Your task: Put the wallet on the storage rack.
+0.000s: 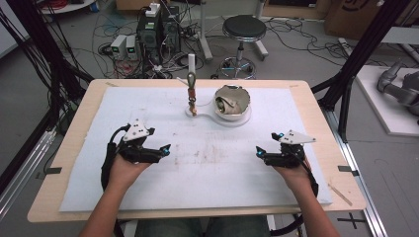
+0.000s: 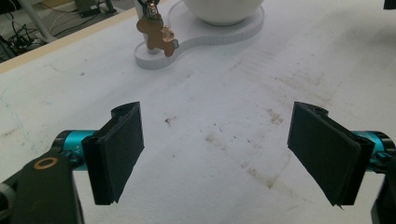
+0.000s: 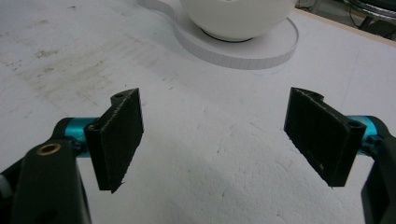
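Where the high view takes in the whole scene, a grey floor strewn with cables carries computer towers (image 1: 158, 27) and a round black stool (image 1: 244, 28) beyond the far edge of the table (image 1: 79, 118). The wooden table is covered almost to its rim by a white foam sheet (image 1: 207, 182), scuffed with brown smears near the middle. Toward the sheet's far centre lies a white base plate (image 1: 217, 118), round at one end and narrowing to a smaller lobe. On the round end sits a pale bowl (image 1: 232, 101) with something curled inside; on the lobe stands a thin post with a small brown gingerbread-man figure (image 1: 192, 104) hanging from a clip.

Left gripper (image 1: 167, 150) and right gripper (image 1: 258, 152) rest low on the sheet in the person's hands, well apart, both short of the base plate, pointing inward.

The left gripper view adds detail the high view lacks: the figure (image 2: 159, 37) is a brown cut-out on a metal ring, ahead and left of centre, well beyond the jaws. Left gripper (image 2: 215, 154) jaws stand wide, nothing between them but stained foam.

The right gripper view shows the bowl's white underside (image 3: 233, 18) on the round plate, ahead between the jaw lines, clear of them. Right gripper (image 3: 215, 140) jaws also wide, empty.
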A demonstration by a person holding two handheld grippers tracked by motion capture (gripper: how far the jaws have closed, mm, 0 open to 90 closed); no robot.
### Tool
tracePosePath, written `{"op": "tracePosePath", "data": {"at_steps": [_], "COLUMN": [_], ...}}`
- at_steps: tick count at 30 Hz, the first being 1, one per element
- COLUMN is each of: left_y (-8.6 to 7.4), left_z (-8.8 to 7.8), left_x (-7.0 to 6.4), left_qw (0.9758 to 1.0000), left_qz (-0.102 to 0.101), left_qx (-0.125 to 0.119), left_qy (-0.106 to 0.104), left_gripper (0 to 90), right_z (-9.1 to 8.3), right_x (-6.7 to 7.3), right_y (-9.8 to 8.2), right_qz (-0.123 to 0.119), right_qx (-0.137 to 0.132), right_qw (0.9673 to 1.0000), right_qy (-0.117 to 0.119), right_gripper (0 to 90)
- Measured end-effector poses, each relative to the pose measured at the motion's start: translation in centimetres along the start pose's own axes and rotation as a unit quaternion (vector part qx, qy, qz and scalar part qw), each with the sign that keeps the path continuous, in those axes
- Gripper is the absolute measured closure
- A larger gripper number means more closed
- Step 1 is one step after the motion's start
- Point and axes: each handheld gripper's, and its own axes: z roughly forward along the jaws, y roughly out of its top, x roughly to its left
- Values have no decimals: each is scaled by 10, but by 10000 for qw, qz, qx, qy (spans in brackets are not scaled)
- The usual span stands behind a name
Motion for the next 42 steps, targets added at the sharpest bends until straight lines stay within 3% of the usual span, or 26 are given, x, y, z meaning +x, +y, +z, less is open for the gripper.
{"op": "tracePosePath", "data": {"at_steps": [42], "left_y": [-12], "left_z": [0], "left_x": [11], "left_qw": [9998], "left_qz": [-183], "left_qx": [10], "left_qy": [-6], "left_gripper": [185], "right_z": [9], "right_x": [1], "right_y": [1], "right_qz": [-105], "right_qx": [140], "right_qw": [9998], "right_qy": [-2], "right_gripper": [202]}}
